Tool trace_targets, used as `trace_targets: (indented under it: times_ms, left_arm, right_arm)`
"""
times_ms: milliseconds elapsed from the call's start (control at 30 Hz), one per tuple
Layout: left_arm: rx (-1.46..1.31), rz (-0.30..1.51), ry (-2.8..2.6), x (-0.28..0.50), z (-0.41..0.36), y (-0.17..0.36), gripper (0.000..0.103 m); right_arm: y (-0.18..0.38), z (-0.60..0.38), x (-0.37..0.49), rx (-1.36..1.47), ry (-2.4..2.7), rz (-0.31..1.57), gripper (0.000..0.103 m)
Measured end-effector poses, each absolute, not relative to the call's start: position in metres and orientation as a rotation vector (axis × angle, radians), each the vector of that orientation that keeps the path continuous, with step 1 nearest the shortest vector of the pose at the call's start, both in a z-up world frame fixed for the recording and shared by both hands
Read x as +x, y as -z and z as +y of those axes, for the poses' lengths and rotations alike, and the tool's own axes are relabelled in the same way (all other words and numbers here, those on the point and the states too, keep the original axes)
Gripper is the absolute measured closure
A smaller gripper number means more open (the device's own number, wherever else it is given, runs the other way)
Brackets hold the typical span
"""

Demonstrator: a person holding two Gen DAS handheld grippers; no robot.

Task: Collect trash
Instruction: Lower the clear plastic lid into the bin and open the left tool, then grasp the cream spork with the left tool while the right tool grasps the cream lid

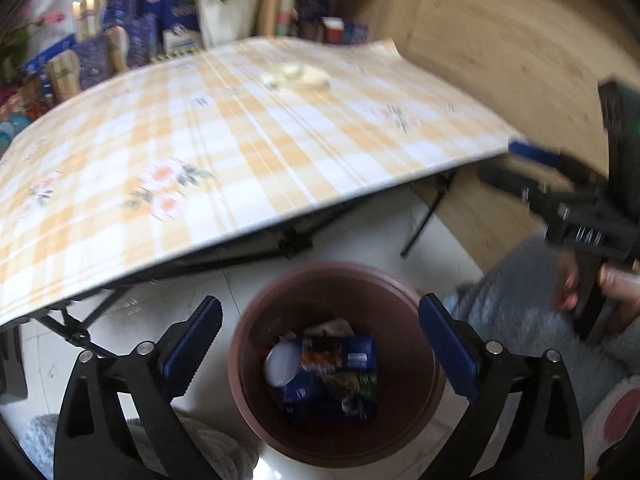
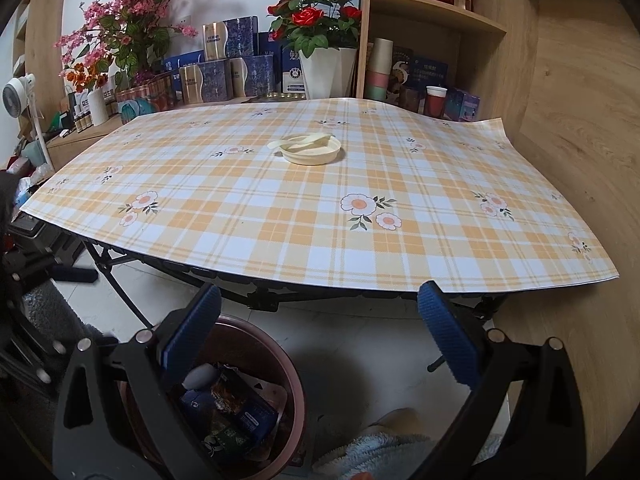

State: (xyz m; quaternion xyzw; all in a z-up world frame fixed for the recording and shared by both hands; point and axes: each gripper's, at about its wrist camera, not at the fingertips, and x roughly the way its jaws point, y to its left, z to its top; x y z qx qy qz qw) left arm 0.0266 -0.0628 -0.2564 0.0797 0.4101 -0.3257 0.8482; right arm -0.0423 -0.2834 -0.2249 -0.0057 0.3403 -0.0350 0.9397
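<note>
Right below us, our left gripper (image 1: 320, 354) hangs wide open over the brown bin (image 1: 394, 430) on the floor, with the trash (image 1: 332, 376) inside. Our right gripper (image 2: 320, 340) is wide open too and holds nothing. Farther off, a yellow dish (image 2: 312, 151) sits on the checked table (image 2: 280, 216).

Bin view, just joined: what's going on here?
A person holds a gripper in each hand and is collecting trash. The left gripper hangs open and empty right above the brown bin on the floor, which already holds wrappers and packets. The right gripper is also open and empty, low by the front edge of the table. On the checked tablecloth only a cream plate with a spoon-like piece on it is left.
</note>
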Motion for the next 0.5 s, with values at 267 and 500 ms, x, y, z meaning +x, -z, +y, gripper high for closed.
trace_targets:
  times_ms: [267,500]
  left_arm:
    - [0.023,0.779,0.540,0.038,-0.026,0.234,0.006]
    - [-0.052,0.724,0.480,0.042,-0.004,0.221,0.006]
  right_arm:
    - [0.225,-0.283,-0.038,-0.007,0.057,0.710,0.006]
    - [0.224,-0.290,-0.035,0.046,0.035,0.710,0.006]
